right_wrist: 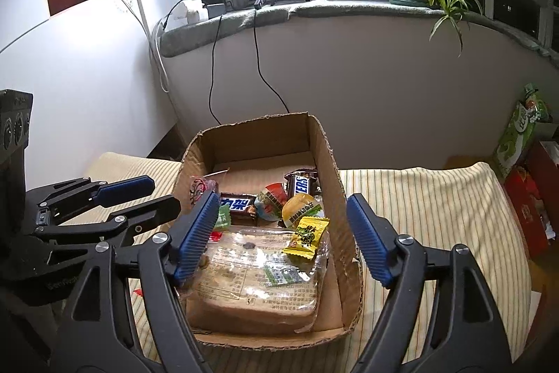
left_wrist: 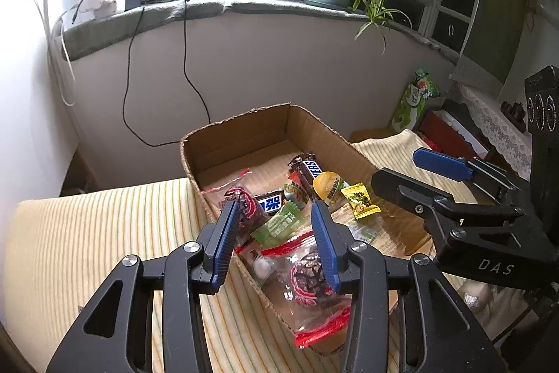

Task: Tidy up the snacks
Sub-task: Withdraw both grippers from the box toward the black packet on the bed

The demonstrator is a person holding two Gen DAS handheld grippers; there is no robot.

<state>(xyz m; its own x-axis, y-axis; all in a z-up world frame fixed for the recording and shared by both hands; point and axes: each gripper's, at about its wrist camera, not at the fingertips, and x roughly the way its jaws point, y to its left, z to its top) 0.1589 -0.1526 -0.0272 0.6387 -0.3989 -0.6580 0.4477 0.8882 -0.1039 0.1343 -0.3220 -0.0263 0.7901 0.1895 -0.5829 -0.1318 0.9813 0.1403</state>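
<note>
Both claws stood apart over the cardboard box (right_wrist: 328,163) of snacks.

We saw the left claw (left_wrist: 279,233) with a moderate gap, clamped on nothing, above a red-trimmed clear packet (left_wrist: 311,282) at the box's near corner. We saw the right claw (right_wrist: 279,240) spread wide, straddling the box's right wall above a wrapped bread slab (right_wrist: 255,285). A yellow candy (right_wrist: 305,238) lay on the slab; Snickers bars (right_wrist: 304,186) lay behind. The box sat on a striped cloth (right_wrist: 436,205).

"DAS" on the right hand-held gripper (left_wrist: 398,170), "ERS" on a brown candy bar (right_wrist: 303,185), "力架" on another bar (right_wrist: 237,206)
</note>
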